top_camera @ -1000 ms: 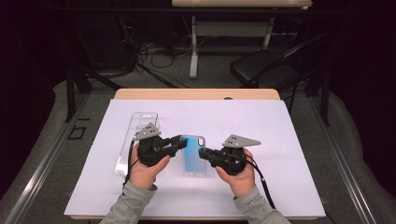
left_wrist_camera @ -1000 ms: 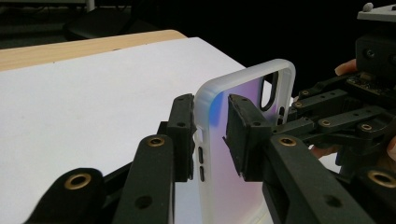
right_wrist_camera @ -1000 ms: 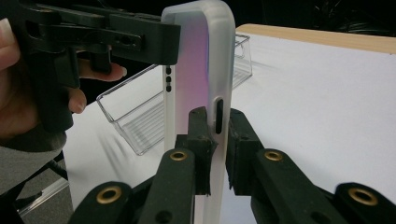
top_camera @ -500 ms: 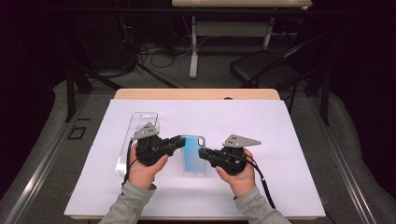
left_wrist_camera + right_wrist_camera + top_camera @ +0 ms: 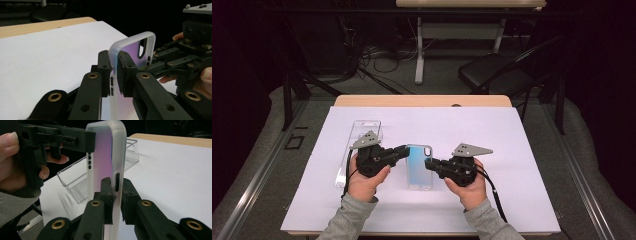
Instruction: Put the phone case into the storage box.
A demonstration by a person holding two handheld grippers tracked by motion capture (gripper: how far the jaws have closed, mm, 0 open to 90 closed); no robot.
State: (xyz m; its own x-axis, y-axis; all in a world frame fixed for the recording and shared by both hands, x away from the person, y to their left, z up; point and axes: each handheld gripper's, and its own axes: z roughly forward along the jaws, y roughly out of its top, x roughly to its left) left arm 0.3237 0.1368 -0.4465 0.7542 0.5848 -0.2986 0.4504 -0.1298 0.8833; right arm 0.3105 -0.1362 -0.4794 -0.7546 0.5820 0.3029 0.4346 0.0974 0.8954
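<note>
Phone case of frosted translucent plastic with a blue-violet sheen (image 5: 419, 166) sits at the middle of the white sheet (image 5: 512, 140), pinched on both long edges. The left gripper (image 5: 113, 72) has just been closing, and its pads now clamp the case's left rim near the far corner; the right gripper (image 5: 116, 195) is clenched on the right rim. With both grips made, I judge the pick-up done and the carrying still ahead. A clear plastic tray (image 5: 357, 150) lies just left, beyond the left hand (image 5: 362, 182), empty, perhaps the destination.
</note>
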